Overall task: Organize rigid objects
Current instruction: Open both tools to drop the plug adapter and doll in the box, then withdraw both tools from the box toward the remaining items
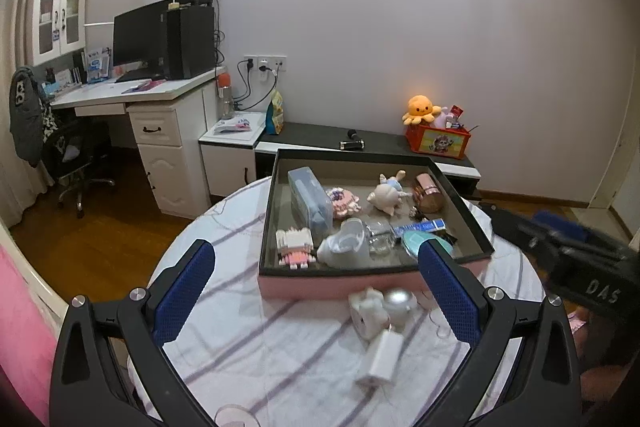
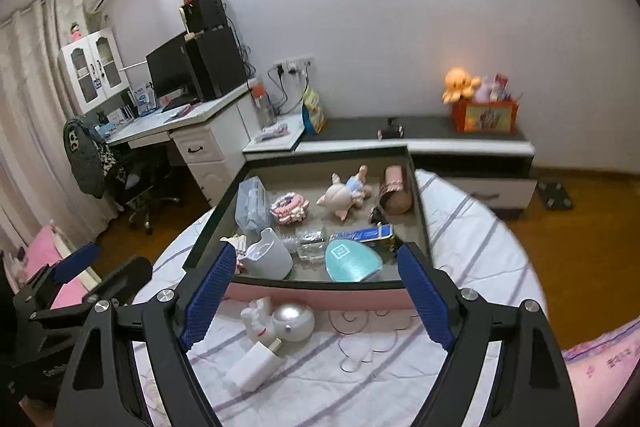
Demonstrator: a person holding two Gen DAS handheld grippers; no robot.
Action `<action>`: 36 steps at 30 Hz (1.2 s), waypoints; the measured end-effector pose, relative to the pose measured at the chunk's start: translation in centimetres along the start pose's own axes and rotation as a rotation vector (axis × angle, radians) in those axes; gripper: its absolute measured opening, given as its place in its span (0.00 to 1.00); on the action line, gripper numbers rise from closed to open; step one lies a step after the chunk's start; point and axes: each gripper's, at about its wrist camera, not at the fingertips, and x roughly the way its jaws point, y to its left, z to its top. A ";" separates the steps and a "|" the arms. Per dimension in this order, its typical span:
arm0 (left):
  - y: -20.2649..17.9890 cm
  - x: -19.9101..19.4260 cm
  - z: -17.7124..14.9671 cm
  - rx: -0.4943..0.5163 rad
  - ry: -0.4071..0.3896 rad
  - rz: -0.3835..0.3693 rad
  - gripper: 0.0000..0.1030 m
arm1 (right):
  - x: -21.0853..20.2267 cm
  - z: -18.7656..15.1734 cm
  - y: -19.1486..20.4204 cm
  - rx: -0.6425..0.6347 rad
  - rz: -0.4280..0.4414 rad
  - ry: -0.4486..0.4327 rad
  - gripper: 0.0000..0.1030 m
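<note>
Left tongs (image 1: 316, 291): open, empty | right tongs (image 2: 316, 301): open, empty | step: picking next item | next: grasp charger (image 2: 256, 367) at table (image 2: 472, 227) front, place in box (image 2: 320, 297)

Filled box (image 1: 376, 281) beyond, seemingly, open tool (image 1: 316, 267)

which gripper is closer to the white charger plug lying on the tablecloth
Neither clearly. The white charger plug lies between the open jaws of both the left gripper and the right gripper, just in front of each. The views don't settle which is nearer.
</note>
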 end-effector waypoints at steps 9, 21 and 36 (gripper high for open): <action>-0.5 -3.0 -2.9 0.006 0.007 0.000 1.00 | -5.3 -1.6 0.2 -0.033 -0.034 -0.103 1.00; -1.4 -5.8 -4.9 0.031 0.009 -0.001 1.00 | -7.9 -4.4 0.3 -0.034 -0.016 -0.100 1.00; -1.8 -6.8 -5.1 0.036 -0.003 -0.002 1.00 | -8.1 -5.4 1.1 -0.044 0.004 -0.075 1.00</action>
